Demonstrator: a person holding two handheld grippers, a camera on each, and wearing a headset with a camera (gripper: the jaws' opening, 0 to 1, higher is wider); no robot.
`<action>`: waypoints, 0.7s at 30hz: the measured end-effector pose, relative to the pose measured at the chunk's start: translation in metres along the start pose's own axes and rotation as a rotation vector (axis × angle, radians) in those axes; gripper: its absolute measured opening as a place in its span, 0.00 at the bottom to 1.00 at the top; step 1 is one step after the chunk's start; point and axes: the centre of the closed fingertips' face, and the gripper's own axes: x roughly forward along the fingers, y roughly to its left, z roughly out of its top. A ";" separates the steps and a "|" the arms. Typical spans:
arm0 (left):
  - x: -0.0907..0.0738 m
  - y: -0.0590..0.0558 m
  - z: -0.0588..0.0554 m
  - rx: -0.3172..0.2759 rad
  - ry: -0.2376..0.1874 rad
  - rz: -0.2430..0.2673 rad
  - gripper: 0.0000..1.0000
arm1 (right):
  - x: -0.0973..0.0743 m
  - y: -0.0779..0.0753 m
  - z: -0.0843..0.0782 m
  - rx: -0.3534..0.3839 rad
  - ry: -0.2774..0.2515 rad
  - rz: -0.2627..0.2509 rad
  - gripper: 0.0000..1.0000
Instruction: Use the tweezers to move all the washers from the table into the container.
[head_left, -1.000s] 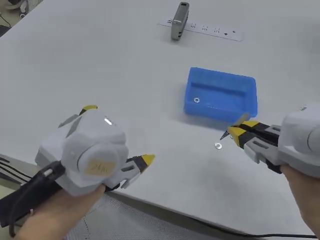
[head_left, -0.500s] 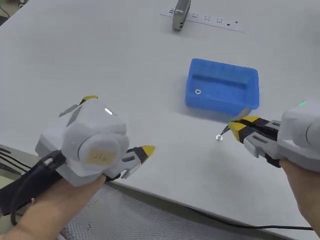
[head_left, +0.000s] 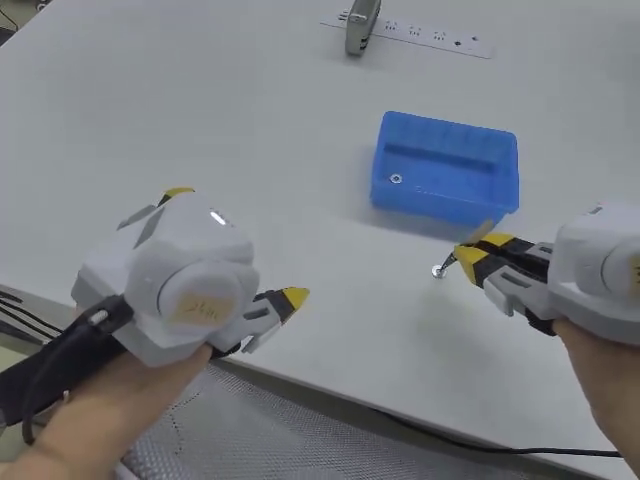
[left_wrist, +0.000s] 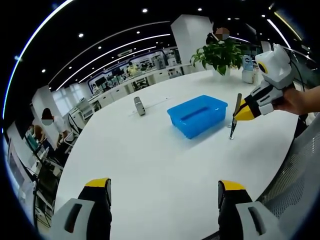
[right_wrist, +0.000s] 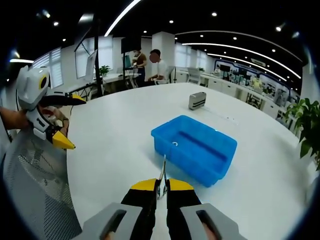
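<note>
A blue container (head_left: 447, 170) stands on the white table (head_left: 200, 110) with one washer (head_left: 396, 179) inside it. My right gripper (head_left: 480, 252) is shut on the tweezers (head_left: 452, 262), just in front of the container. Their tips rest at a washer (head_left: 438, 271) lying on the table; I cannot tell whether they pinch it. In the right gripper view the tweezers (right_wrist: 163, 172) point from the shut jaws toward the container (right_wrist: 195, 147). My left gripper (head_left: 237, 243) hovers open and holding nothing near the table's front edge, far left of the container (left_wrist: 197, 115).
A power strip (head_left: 415, 32) and a grey upright device (head_left: 360, 25) lie at the far side of the table. A black cable (head_left: 470, 445) runs along the front edge, with a mesh chair seat (head_left: 220, 435) below. People stand in the background.
The tweezers' tips have closed the gap to the washer on the table and now sit at it. The left gripper has stayed in place.
</note>
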 end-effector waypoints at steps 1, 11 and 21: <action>0.000 0.000 0.000 0.000 0.000 -0.001 0.90 | 0.000 0.000 0.000 -0.002 0.001 -0.001 0.02; 0.000 0.000 -0.001 0.003 0.003 0.001 0.90 | -0.001 0.000 0.005 -0.003 0.005 0.003 0.02; 0.001 0.000 -0.001 0.004 0.005 -0.002 0.90 | -0.007 -0.005 0.023 -0.020 -0.024 -0.002 0.02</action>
